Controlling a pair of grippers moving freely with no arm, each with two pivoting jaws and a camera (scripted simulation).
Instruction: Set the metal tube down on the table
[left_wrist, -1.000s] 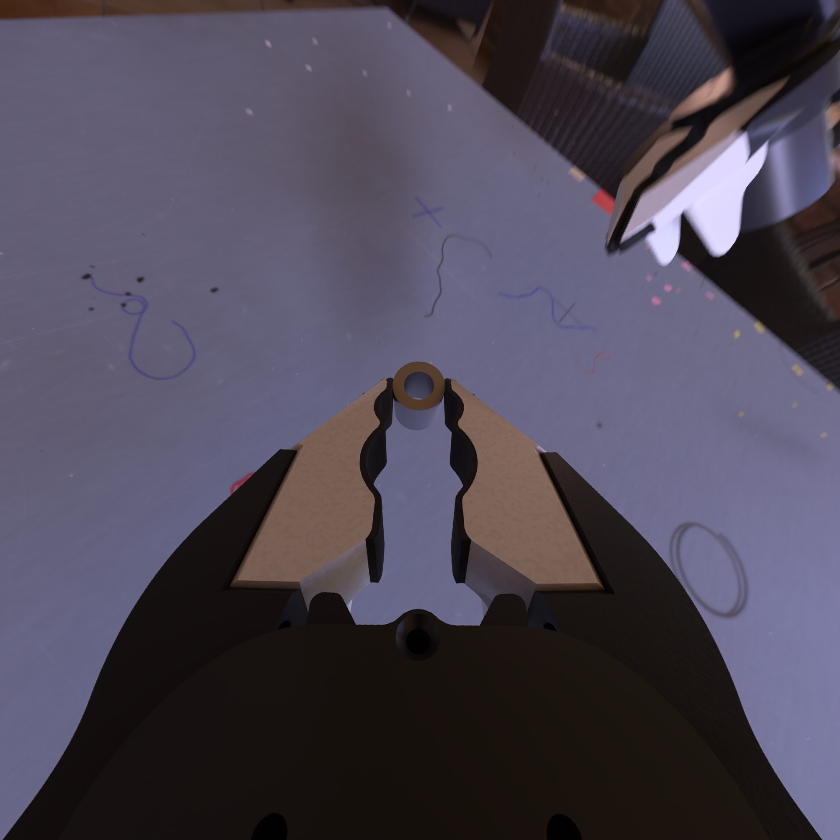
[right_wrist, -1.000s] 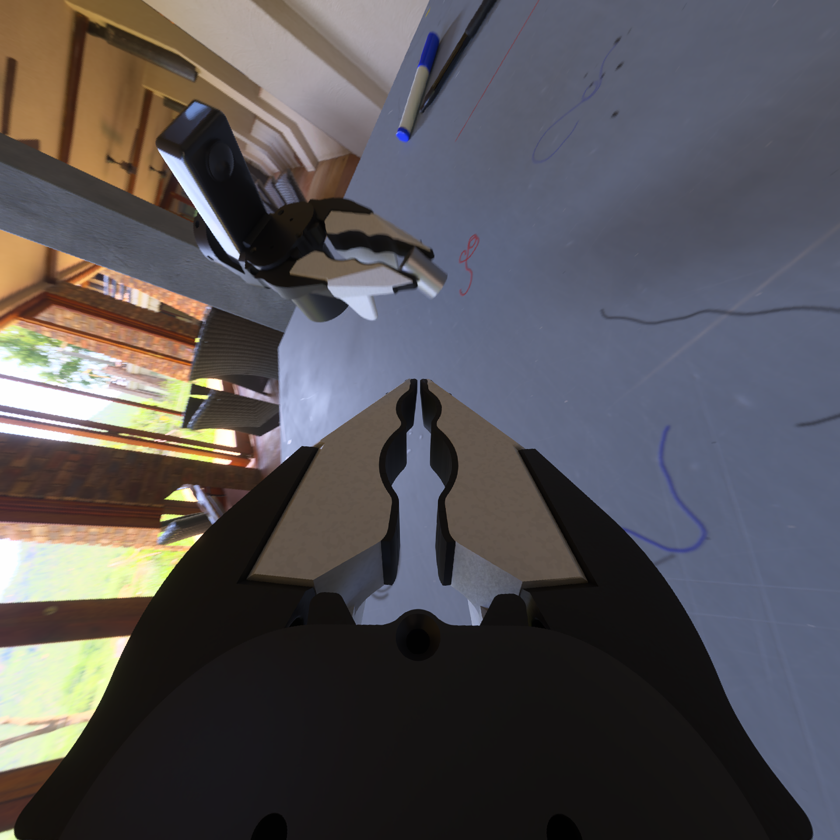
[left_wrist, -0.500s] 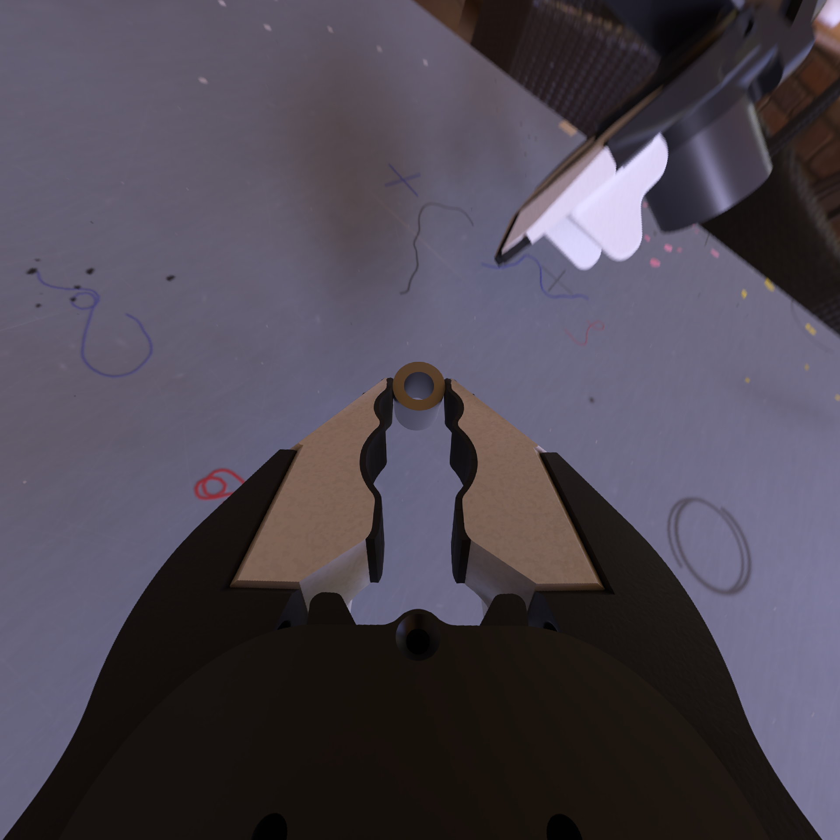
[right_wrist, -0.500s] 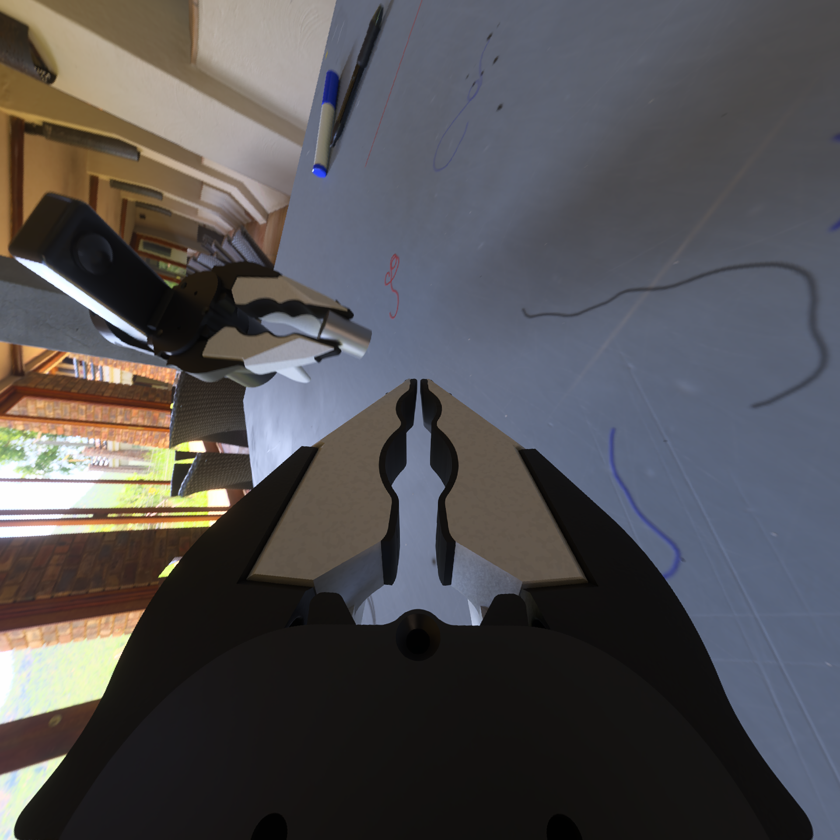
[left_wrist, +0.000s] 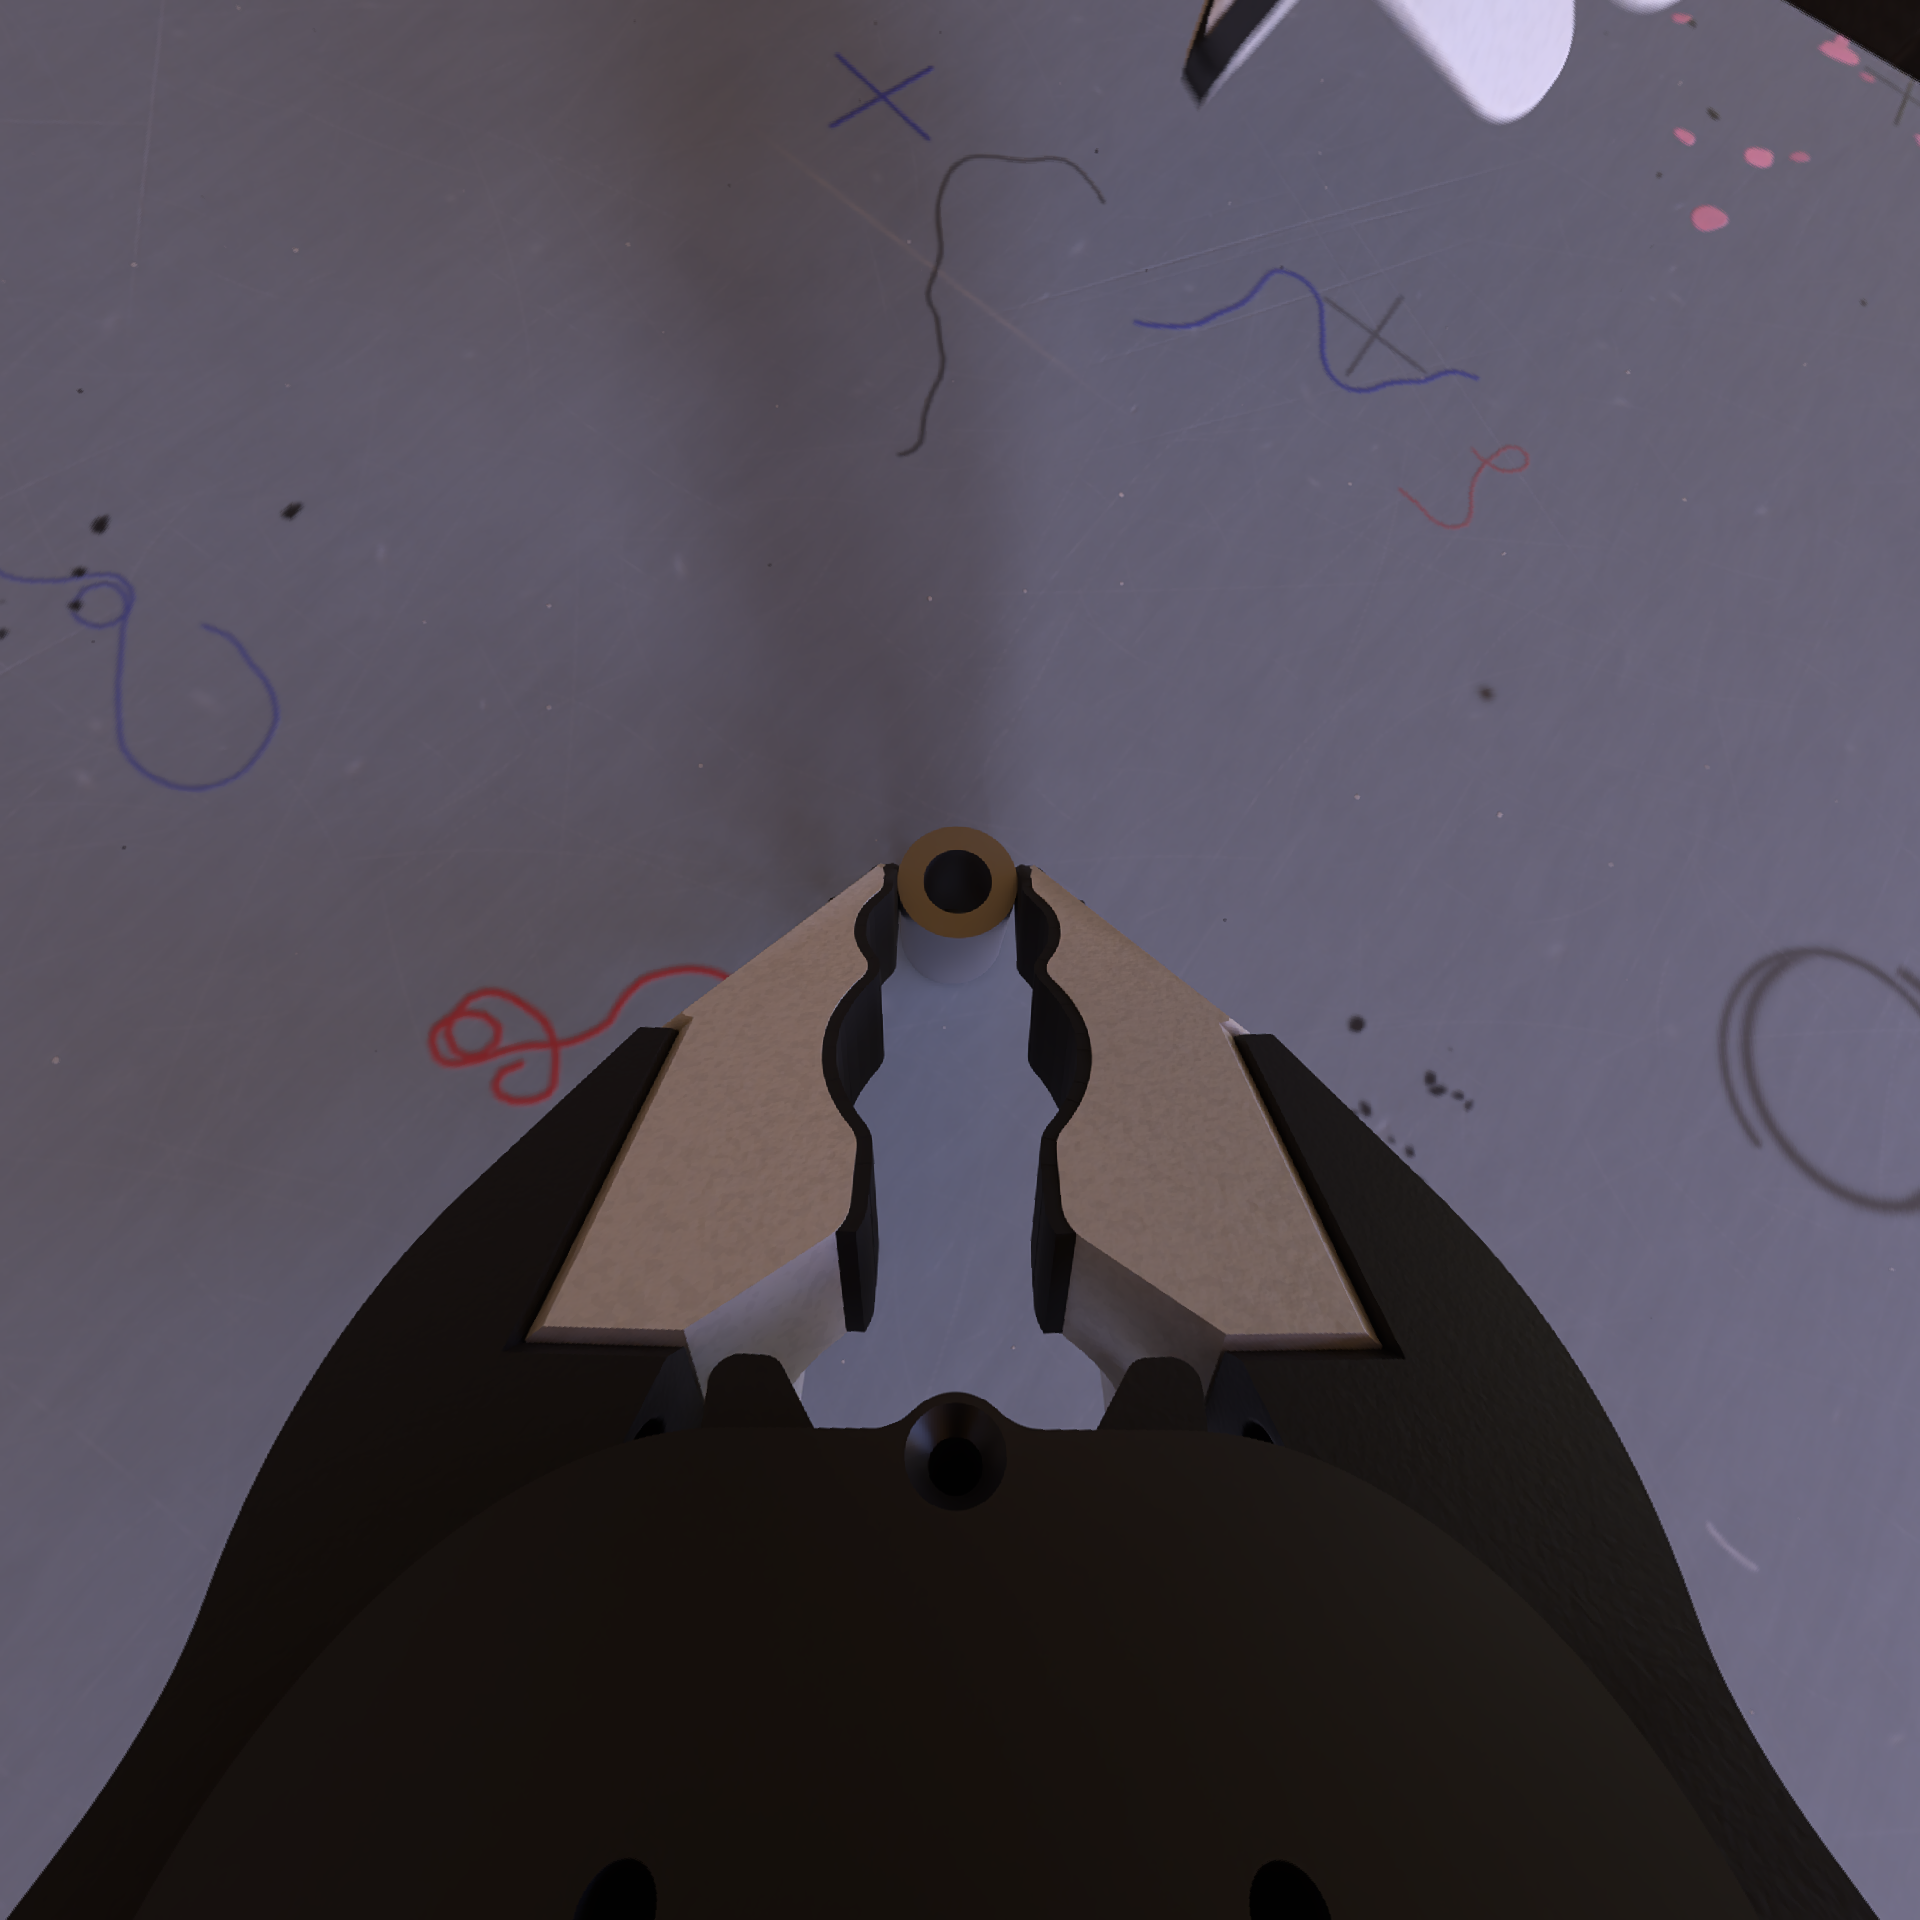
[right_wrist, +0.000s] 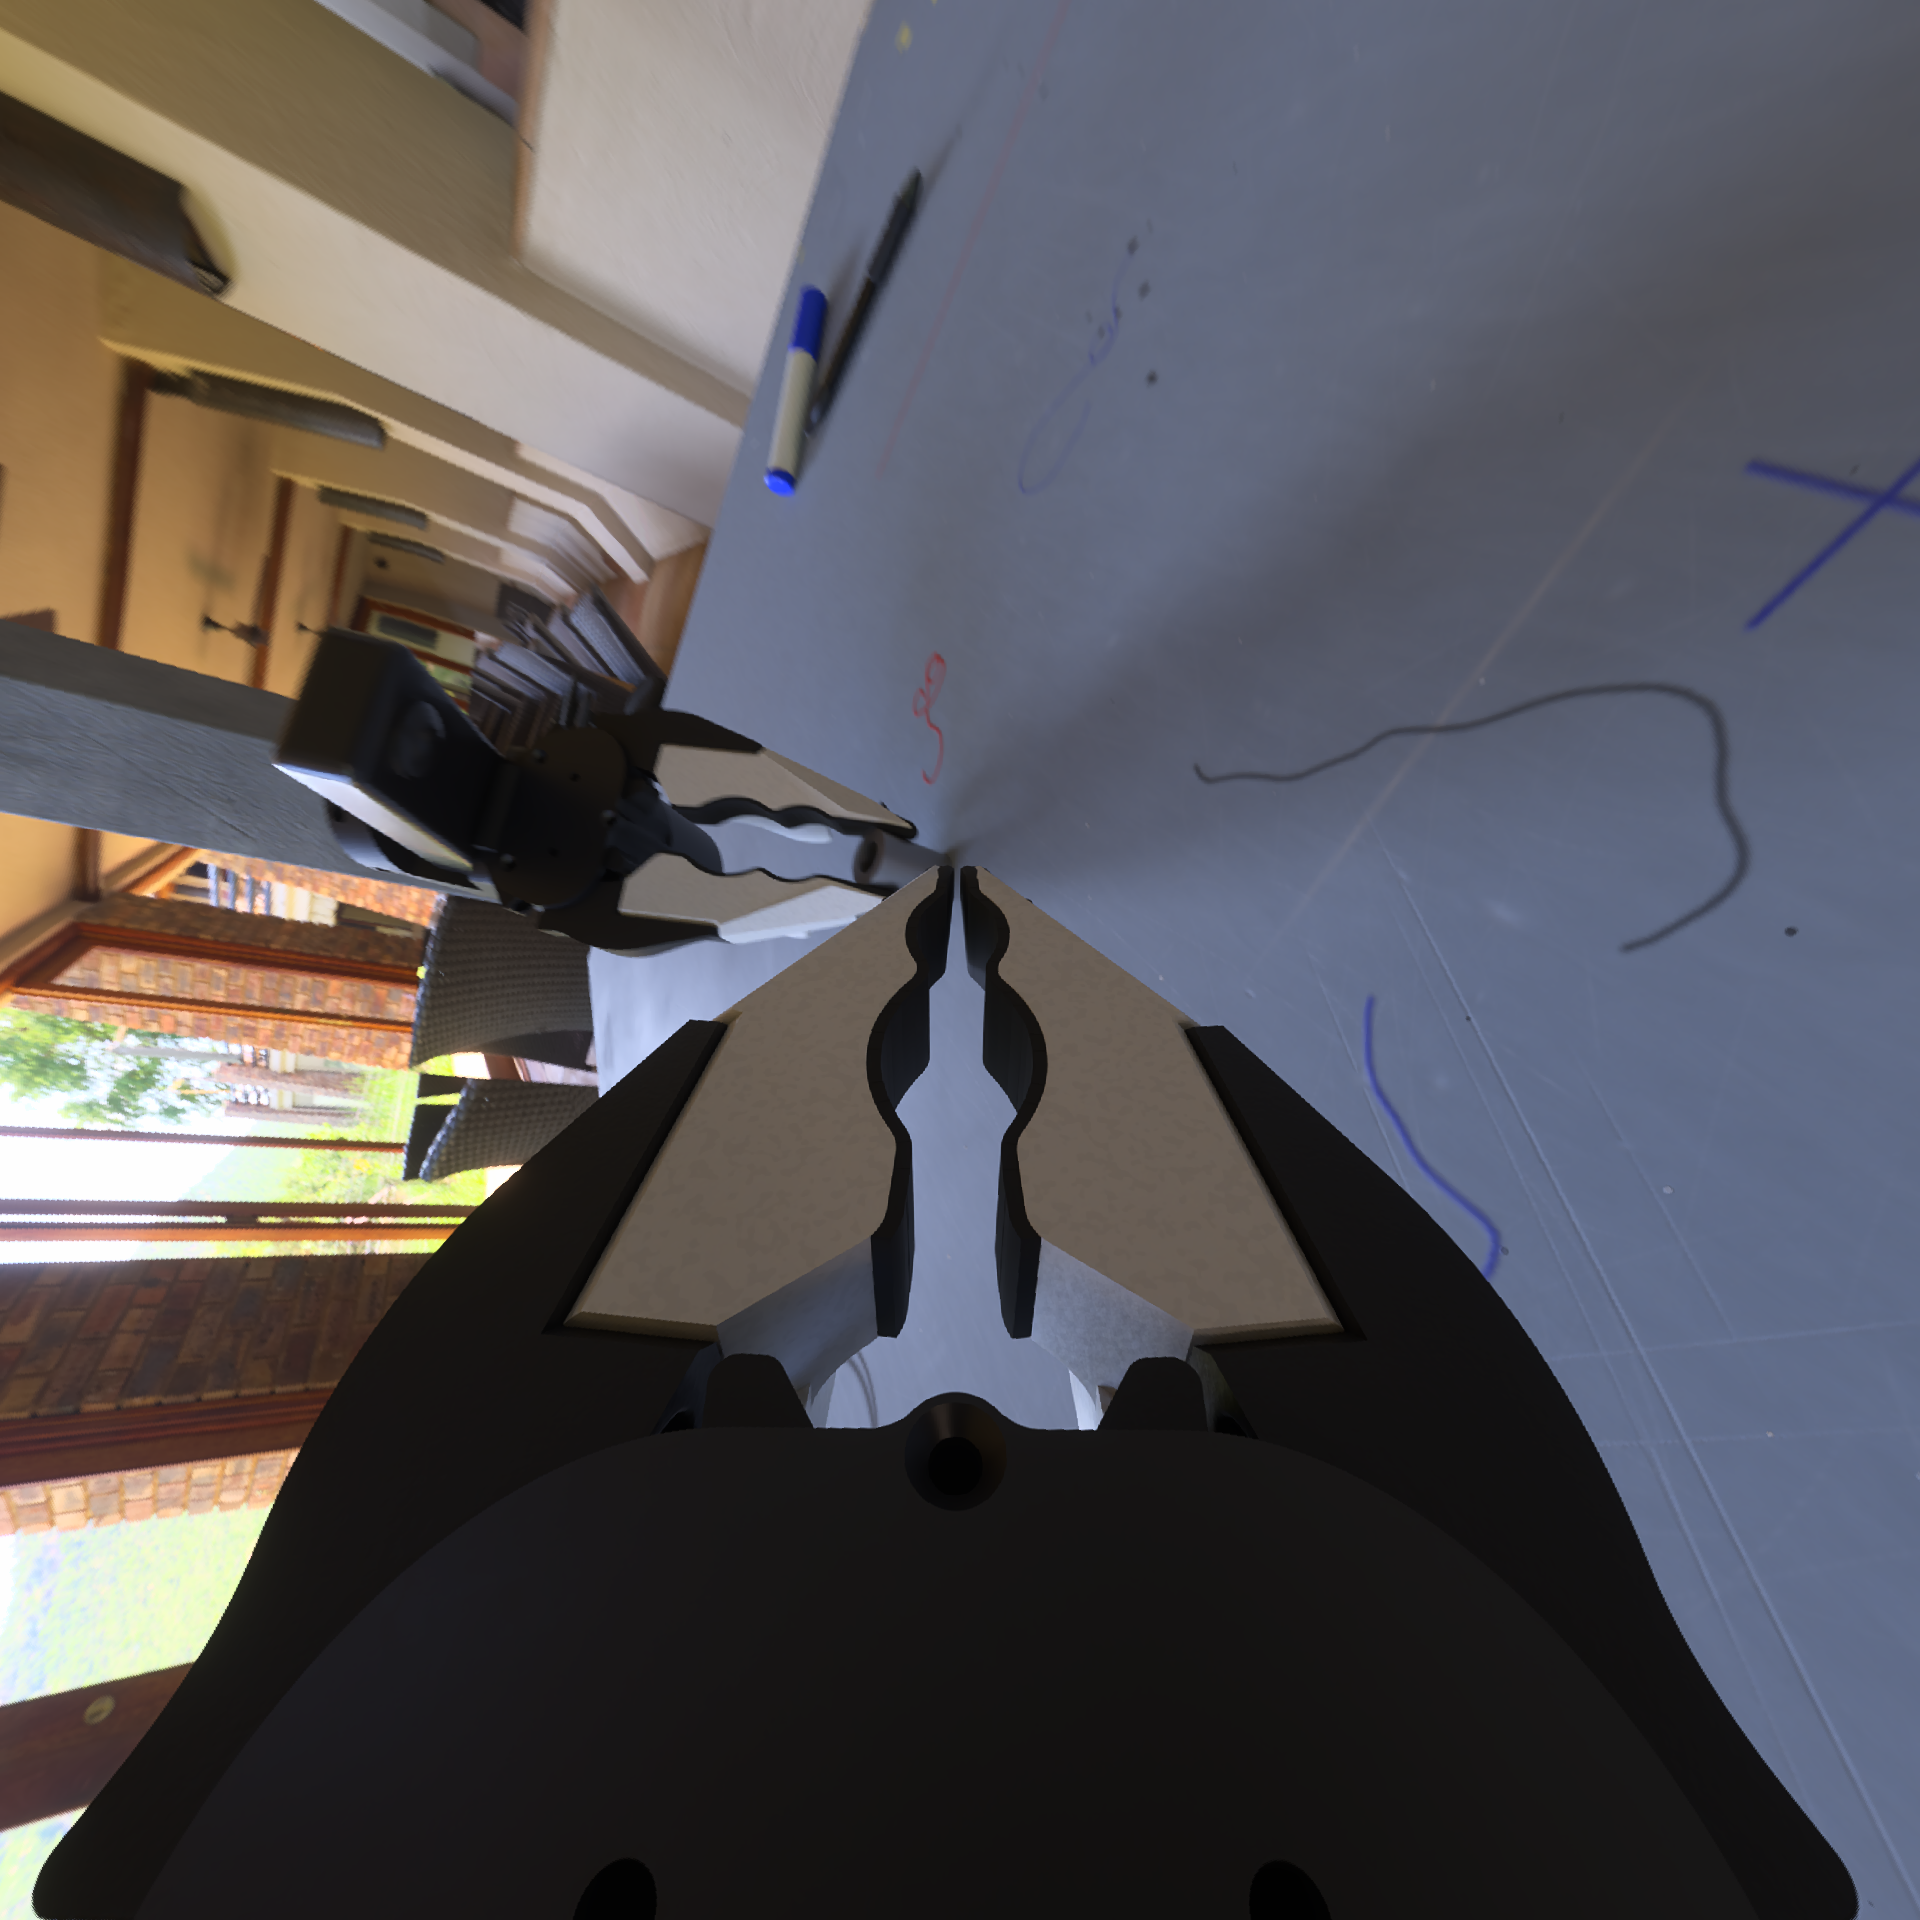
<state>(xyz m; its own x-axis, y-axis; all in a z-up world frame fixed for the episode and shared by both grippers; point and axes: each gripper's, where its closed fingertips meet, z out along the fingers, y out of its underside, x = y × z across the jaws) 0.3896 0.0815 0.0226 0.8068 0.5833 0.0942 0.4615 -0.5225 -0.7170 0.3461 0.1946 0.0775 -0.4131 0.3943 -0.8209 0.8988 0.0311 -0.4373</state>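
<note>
My left gripper (left_wrist: 956, 883) is shut on the metal tube (left_wrist: 952, 958), a short grey tube with a brass-coloured end ring, held at the fingertips and pointing straight at the grey table (left_wrist: 520, 416). Its bore looks dark and a shadow gathers around it. In the right wrist view the left gripper (right_wrist: 902, 860) holds the tube (right_wrist: 925, 854) with its far end at the table surface (right_wrist: 1351, 416). My right gripper (right_wrist: 954, 883) is shut and empty, its tips close beside the tube. One of its fingers (left_wrist: 1486, 52) shows at the top right of the left wrist view.
A blue-capped marker (right_wrist: 798, 395) and a black pen (right_wrist: 868, 281) lie near the table's far edge. Scribbles and paint specks mark the tabletop. Dark wicker chairs (right_wrist: 499, 997) stand beyond the table edge.
My left gripper has come down with the tube until its end meets the table; the bore has gone dark. My right gripper has moved in close to the tube.
</note>
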